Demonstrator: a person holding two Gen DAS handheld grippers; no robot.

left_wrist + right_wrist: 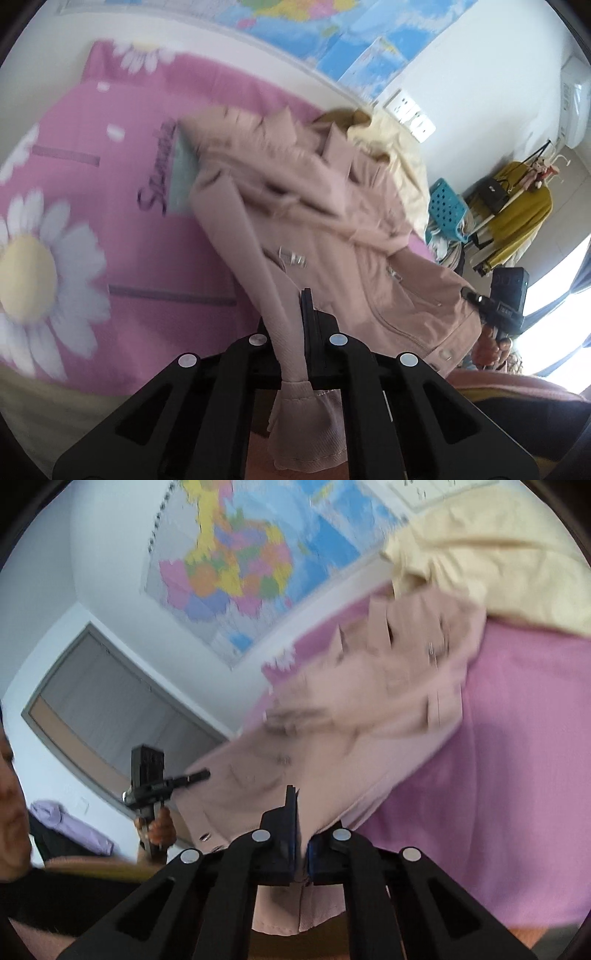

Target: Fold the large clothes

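Jacket (295, 229), pale pink, is hanging ahead of the left gripper (291, 325), whose fingers are clamping a sleeve cuff; the body is trailing beyond the fingertips over the pink daisy bedsheet (74, 229), with the cream garment (399, 162) farther off.

Right wrist view: the right gripper (301, 834) is pinching the jacket's edge between closed fingers, fabric lifting away ahead, blurred.

Step, likely: spreading the jacket before folding. Next move probably calls for laying it flat, front down, both grips even.
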